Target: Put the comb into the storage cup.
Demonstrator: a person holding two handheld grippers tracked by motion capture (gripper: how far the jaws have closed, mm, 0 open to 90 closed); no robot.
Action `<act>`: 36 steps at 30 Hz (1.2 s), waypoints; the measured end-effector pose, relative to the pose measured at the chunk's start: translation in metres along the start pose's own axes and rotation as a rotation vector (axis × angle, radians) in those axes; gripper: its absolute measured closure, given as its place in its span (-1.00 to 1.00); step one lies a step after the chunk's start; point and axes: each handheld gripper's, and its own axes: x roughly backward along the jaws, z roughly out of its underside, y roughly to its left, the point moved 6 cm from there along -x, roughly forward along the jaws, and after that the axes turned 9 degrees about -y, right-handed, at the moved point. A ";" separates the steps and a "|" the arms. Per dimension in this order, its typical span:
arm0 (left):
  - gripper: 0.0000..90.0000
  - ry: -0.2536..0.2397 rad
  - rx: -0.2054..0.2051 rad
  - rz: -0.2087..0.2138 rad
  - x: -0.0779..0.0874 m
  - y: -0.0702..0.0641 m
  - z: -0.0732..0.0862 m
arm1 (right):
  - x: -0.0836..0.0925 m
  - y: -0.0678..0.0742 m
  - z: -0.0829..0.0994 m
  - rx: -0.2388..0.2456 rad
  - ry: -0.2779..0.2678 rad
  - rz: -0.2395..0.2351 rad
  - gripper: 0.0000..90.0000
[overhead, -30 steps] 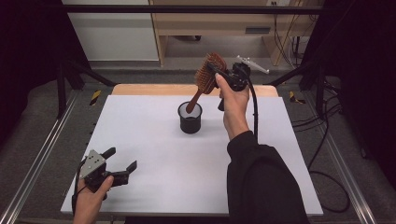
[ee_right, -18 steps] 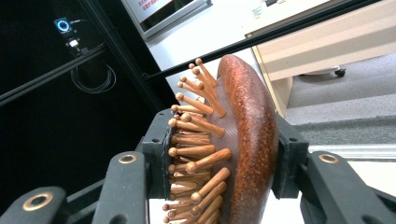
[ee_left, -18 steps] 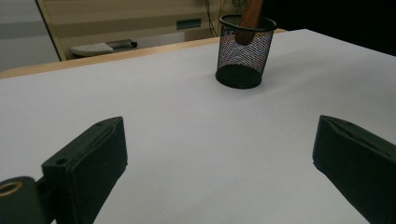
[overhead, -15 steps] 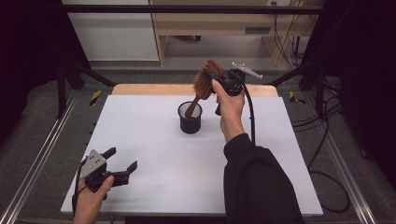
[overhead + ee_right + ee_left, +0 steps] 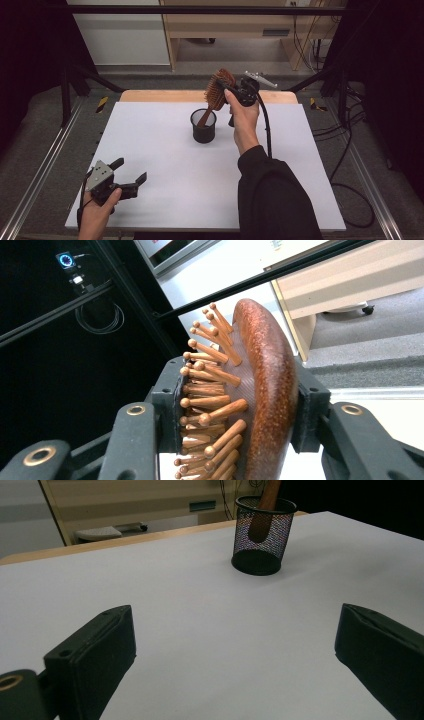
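On the left of the high view I see my left gripper (image 5: 131, 175) low over the near left corner of the white surface (image 5: 160, 150), held in the left hand (image 5: 97, 212). Its fingers (image 5: 95, 655) stand wide apart with nothing between them; in the left gripper view bare surface shows between the two black pads. This gripper is well apart from the other items.

Moving right, a black mesh cup (image 5: 204, 126) stands upright on the surface near the middle, toward the far edge. The left gripper view shows the same cup (image 5: 258, 535) ahead of the open fingers, with a brown wooden handle leaning inside it against the rim.

That handle belongs to the wooden hairbrush (image 5: 216, 95), which stands tilted: handle end down in the cup, head up and leaning to the right above the rim.

Right of the cup, my right gripper (image 5: 227, 92) meets the brush head, held by the right hand (image 5: 243, 122) in a dark sleeve. In the right gripper view its fingers (image 5: 170, 410) clamp the brush head (image 5: 265, 390) narrowly, one pad on the bristle side among the wooden pins, the other on the smooth rounded back. A black cable (image 5: 266, 127) trails from this gripper along the forearm.
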 end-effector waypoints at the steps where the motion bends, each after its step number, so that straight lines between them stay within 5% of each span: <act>1: -0.93 0.000 0.000 0.000 0.000 0.000 0.000 | 0.000 0.000 0.001 0.005 0.000 -0.001 0.14; 21: -0.93 -0.003 0.001 -0.001 0.000 0.001 -0.001 | -0.008 0.007 0.017 0.068 0.035 -0.007 0.13; 36: -0.93 -0.001 0.003 0.001 0.000 0.000 0.000 | -0.011 0.004 0.030 0.057 0.056 -0.016 0.13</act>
